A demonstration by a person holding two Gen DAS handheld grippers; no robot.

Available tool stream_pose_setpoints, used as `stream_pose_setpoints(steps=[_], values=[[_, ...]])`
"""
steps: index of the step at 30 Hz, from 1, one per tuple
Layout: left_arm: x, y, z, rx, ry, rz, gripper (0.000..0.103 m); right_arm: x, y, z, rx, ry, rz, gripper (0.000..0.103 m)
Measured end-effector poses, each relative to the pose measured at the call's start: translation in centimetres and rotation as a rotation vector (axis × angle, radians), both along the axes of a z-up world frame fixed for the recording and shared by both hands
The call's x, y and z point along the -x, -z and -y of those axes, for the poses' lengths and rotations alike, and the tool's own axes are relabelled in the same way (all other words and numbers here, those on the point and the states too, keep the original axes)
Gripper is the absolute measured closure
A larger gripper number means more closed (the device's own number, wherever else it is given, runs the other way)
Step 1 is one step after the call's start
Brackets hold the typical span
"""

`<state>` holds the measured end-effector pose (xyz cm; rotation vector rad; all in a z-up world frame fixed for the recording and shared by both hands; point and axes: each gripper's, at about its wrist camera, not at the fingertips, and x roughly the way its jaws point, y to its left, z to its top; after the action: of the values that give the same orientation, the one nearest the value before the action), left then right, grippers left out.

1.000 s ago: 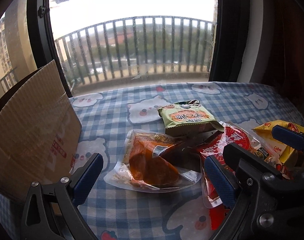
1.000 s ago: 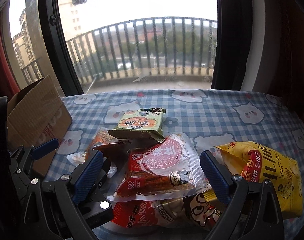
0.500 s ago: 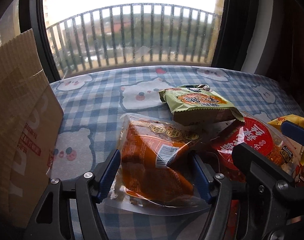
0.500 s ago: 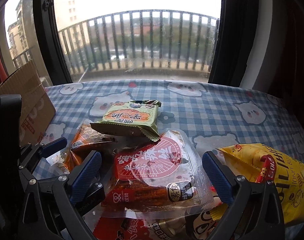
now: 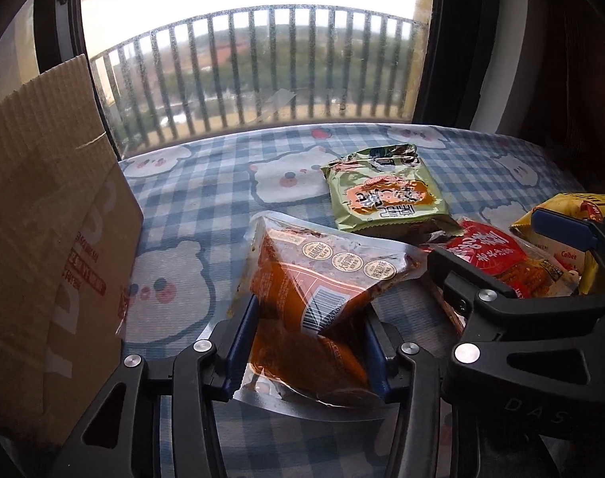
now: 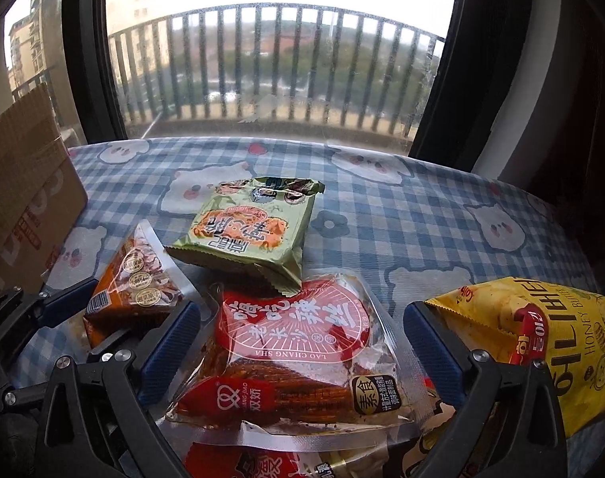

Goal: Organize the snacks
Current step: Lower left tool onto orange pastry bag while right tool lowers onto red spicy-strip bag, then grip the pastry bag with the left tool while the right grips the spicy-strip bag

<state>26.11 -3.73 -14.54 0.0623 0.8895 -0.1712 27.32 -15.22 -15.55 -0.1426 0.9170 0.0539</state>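
On the blue checked tablecloth (image 5: 207,207), beside the cardboard box (image 5: 43,239), the left gripper (image 5: 308,342) has just been closing and its jaws now pinch the orange sauce packet (image 5: 314,279), while the right gripper (image 6: 302,346) stands wide open astride the red spicy-strip packet (image 6: 294,342), near a green packet (image 6: 250,231) and a yellow chip bag (image 6: 549,338)

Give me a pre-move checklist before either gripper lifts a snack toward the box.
1. left gripper jaws, which have just been closing, pinch the orange pouch: ok.
2. Orange pouch free of neighbours: cannot tell; the green pack sits close to its far corner.
3. right gripper open, straddling the red pouch: ok, no grip yet.
4. Red pouch free to lift: not ok; green pack overlaps its far edge.
5. cardboard box opening visible: cannot tell.
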Motion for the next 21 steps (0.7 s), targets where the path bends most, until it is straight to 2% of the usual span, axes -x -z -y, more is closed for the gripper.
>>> stream_pose_setpoints(steps=[5, 11, 16, 18, 20, 21], values=[[-0.2, 0.0, -0.6, 0.02, -0.019, -0.003, 0.057, 0.1, -0.9, -1.3, 0.021, -0.059, 0.04, 0.0], [-0.4, 0.3, -0.1, -0.011, -0.018, 0.007, 0.055, -1.2, 1.0, 0.4, -0.052, -0.005, -0.073, 0.0], [-1.0, 1.1, 0.2, -0.025, -0.029, -0.011, 0.039, -1.4, 1.9, 1.1, -0.075, 0.0, -0.109, 0.0], [-0.9, 1.2, 0.4, -0.038, -0.021, 0.0, 0.039, -1.6, 2.6, 1.6, -0.122, -0.004, -0.149, 0.001], [-0.8, 1.1, 0.6, -0.044, -0.007, 0.004, 0.042, -1.5, 2.9, 1.9, -0.152, -0.003, -0.15, 0.002], [-0.8, 1.1, 0.7, -0.047, 0.003, 0.006, 0.045, -1.3, 2.8, 1.9, -0.157, -0.008, -0.143, 0.007]])
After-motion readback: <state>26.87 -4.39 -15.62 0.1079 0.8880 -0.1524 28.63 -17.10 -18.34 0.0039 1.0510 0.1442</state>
